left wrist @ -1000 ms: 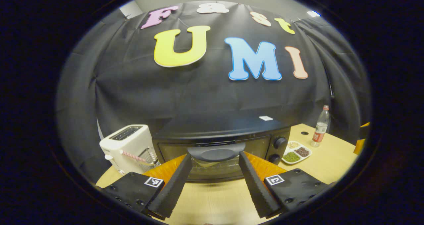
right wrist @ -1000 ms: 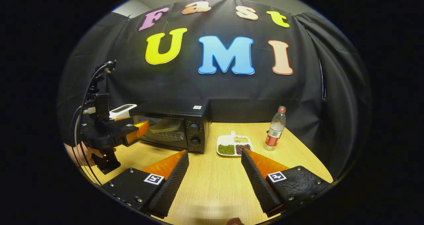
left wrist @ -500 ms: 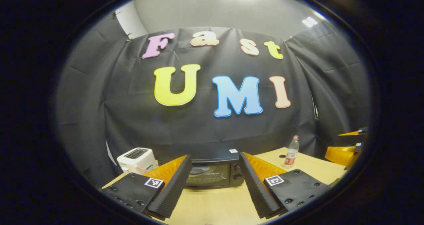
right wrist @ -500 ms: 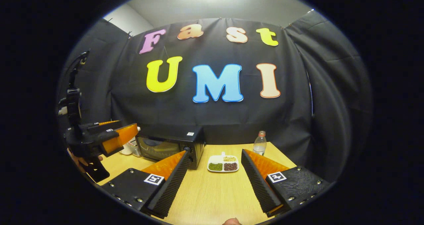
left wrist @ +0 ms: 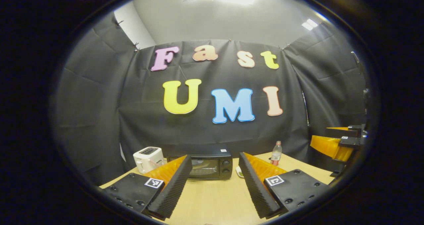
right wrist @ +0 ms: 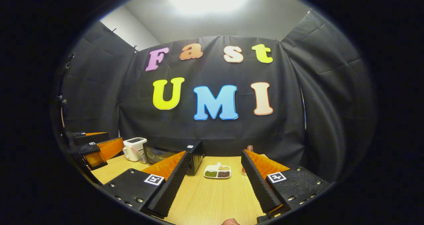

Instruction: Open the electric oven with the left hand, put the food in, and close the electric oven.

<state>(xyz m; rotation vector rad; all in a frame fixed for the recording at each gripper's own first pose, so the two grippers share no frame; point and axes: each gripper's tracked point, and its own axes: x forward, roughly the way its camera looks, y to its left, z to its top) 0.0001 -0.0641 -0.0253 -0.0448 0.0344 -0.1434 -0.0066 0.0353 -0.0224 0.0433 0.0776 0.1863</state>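
Booth: black cloth walls on three sides, a pale wooden tabletop [left wrist: 215,198] along the bottom of both views.
Oven: the electric oven [left wrist: 202,165] sits low and centre in the left gripper view, just right of a white toaster [left wrist: 148,158]; its door looks closed. In the right gripper view it lies lower left of centre, partly behind that gripper's own finger.
Food: a white divided dish [right wrist: 217,172] of green, dark and pale grains sits on the tabletop just right of the oven, bottom centre of the right gripper view. A plastic bottle [left wrist: 275,153] stands beyond it.
Left gripper: left gripper [left wrist: 214,182] has its fingers spread wide, nothing between them, well back from the oven.
Right gripper: right gripper [right wrist: 213,180] is likewise wide apart and empty, well short of the dish.
Handling, oven: probably a stiff, hinged drop-down door; best gripped at the handle bar along its top edge and swung down evenly. The handle is too small here to make out.
Handling, dish: likely light and rigid with a smooth, possibly slippery rim; loose grains would spill if tilted, so pinch the rim or the small tab at its far edge and keep it level.
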